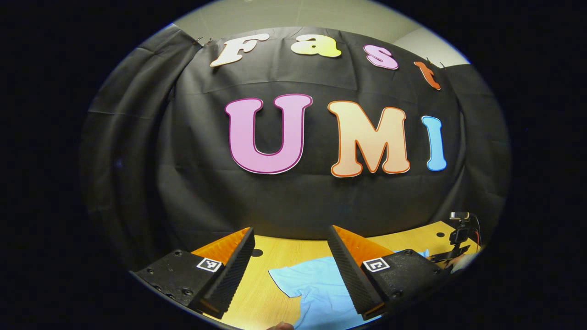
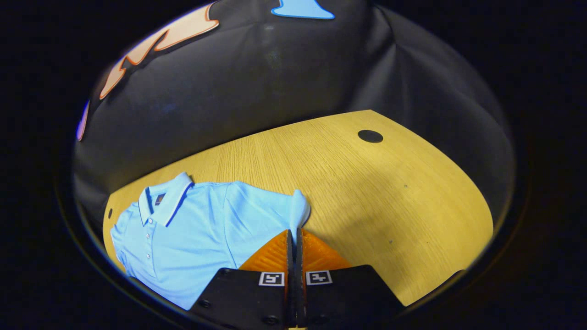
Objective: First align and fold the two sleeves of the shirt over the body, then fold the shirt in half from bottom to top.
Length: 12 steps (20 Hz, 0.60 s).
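- wooden table (image 2: pixel 348 183) forms the work surface, with black cloth wall (image 2: pixel 257 91) closing the booth behind it; a small dark round spot (image 2: pixel 370 136) sits near the table's far edge.
- right gripper (image 2: pixel 294 234): fingers pressed together with no visible gap, pinching the edge of the shirt's sleeve (image 2: pixel 299 208). the sleeve tip stands up slightly off the table just ahead of the fingertips, consistent with a lifted grasp.
- judgement: the sleeve is held at its outer end so it can be carried across and laid over the body; this would be the first sleeve fold of the task.
- left gripper (image 1: pixel 291 250): fingers spread wide apart, holding nothing. it sits raised above the table and points toward the wall, with the shirt (image 1: pixel 316 288) lying below and between its fingers.
- judgement: the open, raised posture suggests it is waiting or about to descend for the other sleeve.
- shirt, in the right gripper view (image 2: pixel 192 233): light blue polo, lying flat and face up on the table, near the front edge and left of the right gripper. collar (image 2: pixel 165 201) has a darker trim line and a small tag inside; a button placket runs down the chest.
- the body appears smooth and unfolded, so the bottom-to-top fold is not yet done.
- farther off, in the left gripper view, a small dark camera stand (image 1: pixel 458 238) sits at the table's right end.
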### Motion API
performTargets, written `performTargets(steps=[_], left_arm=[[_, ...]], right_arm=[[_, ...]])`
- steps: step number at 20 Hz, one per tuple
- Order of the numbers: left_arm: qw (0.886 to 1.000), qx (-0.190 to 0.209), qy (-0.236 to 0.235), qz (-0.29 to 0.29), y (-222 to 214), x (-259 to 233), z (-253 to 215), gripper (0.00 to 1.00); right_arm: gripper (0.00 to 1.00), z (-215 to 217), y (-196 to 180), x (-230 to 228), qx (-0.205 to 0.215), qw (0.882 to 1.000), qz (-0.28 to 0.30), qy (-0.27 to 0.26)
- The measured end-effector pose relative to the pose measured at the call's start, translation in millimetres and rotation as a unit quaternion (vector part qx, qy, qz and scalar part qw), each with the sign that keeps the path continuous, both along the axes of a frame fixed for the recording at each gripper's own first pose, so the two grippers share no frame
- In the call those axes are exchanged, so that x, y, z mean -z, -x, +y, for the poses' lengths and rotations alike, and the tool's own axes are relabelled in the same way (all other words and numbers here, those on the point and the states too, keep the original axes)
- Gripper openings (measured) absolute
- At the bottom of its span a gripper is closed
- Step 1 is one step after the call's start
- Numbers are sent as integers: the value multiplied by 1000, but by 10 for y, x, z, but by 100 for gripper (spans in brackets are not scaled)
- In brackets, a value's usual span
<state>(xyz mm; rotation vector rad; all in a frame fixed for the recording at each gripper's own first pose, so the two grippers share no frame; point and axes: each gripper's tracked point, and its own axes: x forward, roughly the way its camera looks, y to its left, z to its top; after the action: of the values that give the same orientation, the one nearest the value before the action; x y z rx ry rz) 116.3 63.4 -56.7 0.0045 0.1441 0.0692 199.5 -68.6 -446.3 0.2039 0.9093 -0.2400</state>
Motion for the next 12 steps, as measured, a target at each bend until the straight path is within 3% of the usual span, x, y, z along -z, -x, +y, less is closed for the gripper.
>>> performTargets(steps=[7,12], left_arm=[[1000,-13,19,15,-1,135,99,96],[999,-19,26,27,-3,240,144,96]], right_arm=[[3,707,-241,-477,-33,995,-60,-77],[3,1354,-143,-381,-77,988,-50,-128]])
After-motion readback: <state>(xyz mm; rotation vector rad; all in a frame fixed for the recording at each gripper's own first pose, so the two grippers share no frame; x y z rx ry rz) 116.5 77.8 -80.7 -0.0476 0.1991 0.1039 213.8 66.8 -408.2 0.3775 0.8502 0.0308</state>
